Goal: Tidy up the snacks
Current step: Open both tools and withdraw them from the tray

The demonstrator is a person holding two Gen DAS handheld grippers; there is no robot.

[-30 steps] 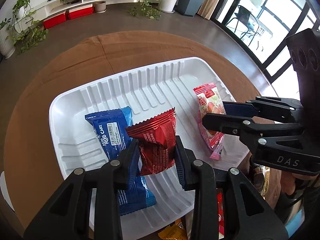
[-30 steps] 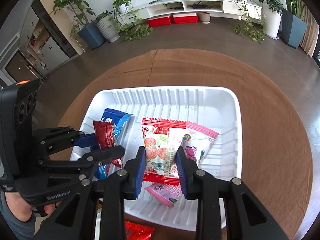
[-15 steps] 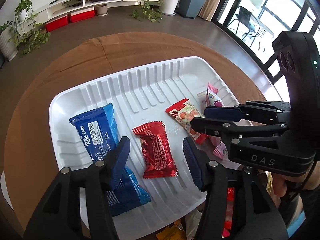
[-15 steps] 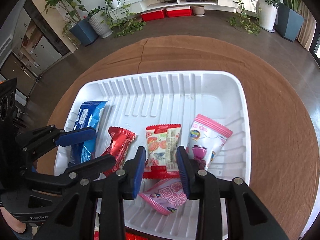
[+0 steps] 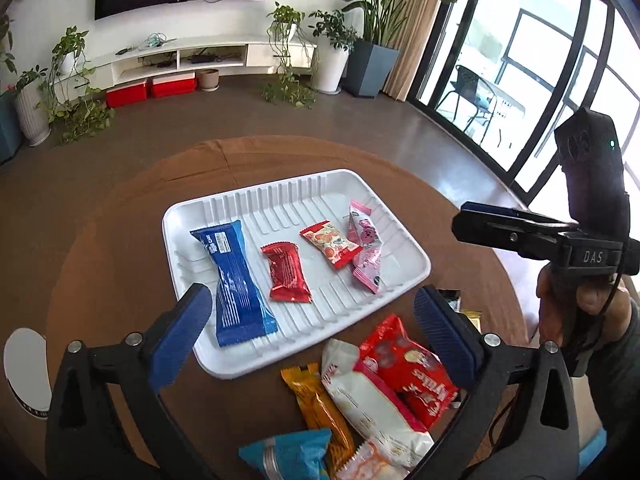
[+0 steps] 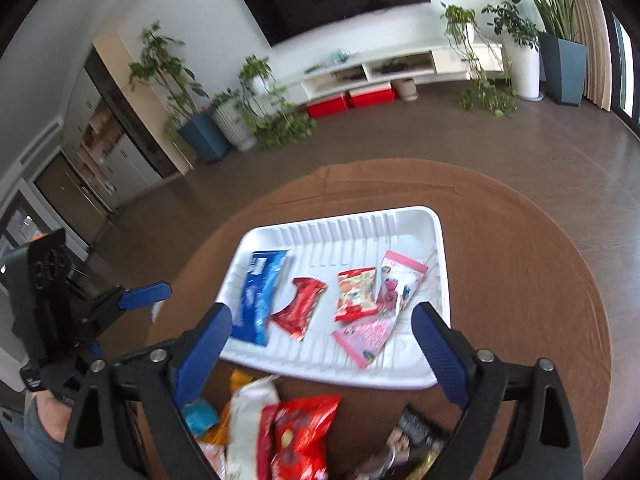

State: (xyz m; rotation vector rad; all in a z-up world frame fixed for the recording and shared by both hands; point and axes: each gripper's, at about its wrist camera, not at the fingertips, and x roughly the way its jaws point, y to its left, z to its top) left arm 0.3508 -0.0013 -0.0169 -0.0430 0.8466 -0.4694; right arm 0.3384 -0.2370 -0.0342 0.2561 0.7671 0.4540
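A white ribbed tray (image 5: pixel 208 216) (image 6: pixel 436 376) on the brown round table holds a blue cake bar (image 5: pixel 236 280) (image 6: pixel 260 296), a red packet (image 5: pixel 287 272) (image 6: pixel 300 312), a strawberry-print packet (image 5: pixel 330 243) (image 6: pixel 356 292) and pink packets (image 5: pixel 366 250) (image 6: pixel 372 332). My left gripper (image 5: pixel 312 320) hovers over the tray's near edge, its jaws opening wide with nothing held. My right gripper (image 6: pixel 322 344) likewise hangs above the near rim, jaws opening, with nothing gripped. In the left wrist view the right gripper (image 5: pixel 516 232) shows at the right.
Loose snacks lie on the table before the tray: a red bag (image 5: pixel 412 364) (image 6: pixel 300 436), a white packet (image 5: pixel 368 396), an orange bar (image 5: pixel 320 404), a light-blue packet (image 5: pixel 288 456). A white disc (image 5: pixel 24 364) sits at the left edge. Plants and a TV shelf stand behind.
Both grippers let go of their packets, opened wide and drew back and up from the tray. The red packet and the strawberry-print packet now lie flat in the tray.
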